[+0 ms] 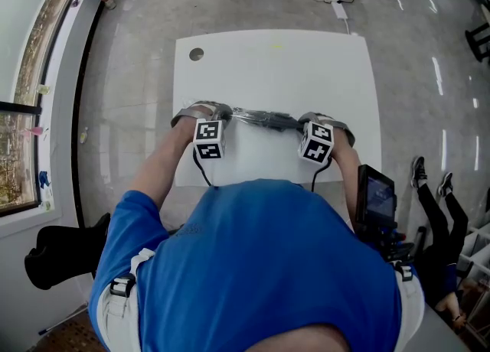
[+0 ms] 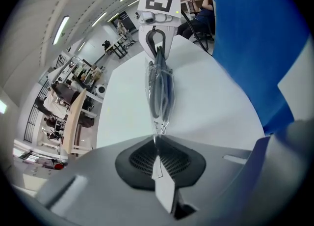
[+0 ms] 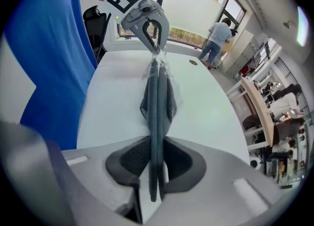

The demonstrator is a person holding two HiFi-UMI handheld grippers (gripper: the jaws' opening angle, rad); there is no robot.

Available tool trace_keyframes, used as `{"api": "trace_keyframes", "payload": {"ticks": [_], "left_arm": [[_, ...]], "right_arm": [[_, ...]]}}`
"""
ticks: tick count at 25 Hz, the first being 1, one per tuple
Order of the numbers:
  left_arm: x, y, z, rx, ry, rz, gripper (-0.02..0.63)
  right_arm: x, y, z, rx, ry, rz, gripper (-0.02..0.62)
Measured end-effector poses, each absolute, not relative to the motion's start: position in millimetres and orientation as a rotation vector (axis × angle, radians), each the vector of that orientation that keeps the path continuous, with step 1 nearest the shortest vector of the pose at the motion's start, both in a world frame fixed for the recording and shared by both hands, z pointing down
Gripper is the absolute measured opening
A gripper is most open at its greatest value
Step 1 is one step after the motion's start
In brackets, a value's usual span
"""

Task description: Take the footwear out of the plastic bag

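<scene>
The head view alone shows the plastic bag (image 1: 260,118) stretched between the left tool (image 1: 200,115) and the right tool (image 1: 325,125), over the white surface (image 1: 276,67) close to its near edge. The left gripper view shows the left tool's jaws together on a thin clear fold at the bag's end, with the dark footwear (image 2: 159,90) lying just beyond them. The right gripper view shows the right tool's jaws clamped on the footwear's paired flat soles.

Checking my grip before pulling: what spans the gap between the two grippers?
The bag holding dark footwear, left gripper pinching its plastic end, right gripper clamping the footwear; clearest in both gripper views.
</scene>
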State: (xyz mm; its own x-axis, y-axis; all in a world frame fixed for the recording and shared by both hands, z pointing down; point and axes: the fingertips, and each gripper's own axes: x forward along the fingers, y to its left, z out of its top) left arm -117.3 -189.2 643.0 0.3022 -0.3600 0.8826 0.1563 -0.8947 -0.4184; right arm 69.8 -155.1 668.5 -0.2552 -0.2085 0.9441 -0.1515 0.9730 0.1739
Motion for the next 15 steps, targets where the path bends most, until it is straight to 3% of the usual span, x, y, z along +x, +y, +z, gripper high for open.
{"api": "trace_keyframes", "payload": {"ticks": [15], "left_arm": [[-130, -191, 650, -2.196, 0.213, -1.672, 0.009]], "right_arm": [[100, -154, 668, 0.286, -1.815, 0.037, 0.072]]}}
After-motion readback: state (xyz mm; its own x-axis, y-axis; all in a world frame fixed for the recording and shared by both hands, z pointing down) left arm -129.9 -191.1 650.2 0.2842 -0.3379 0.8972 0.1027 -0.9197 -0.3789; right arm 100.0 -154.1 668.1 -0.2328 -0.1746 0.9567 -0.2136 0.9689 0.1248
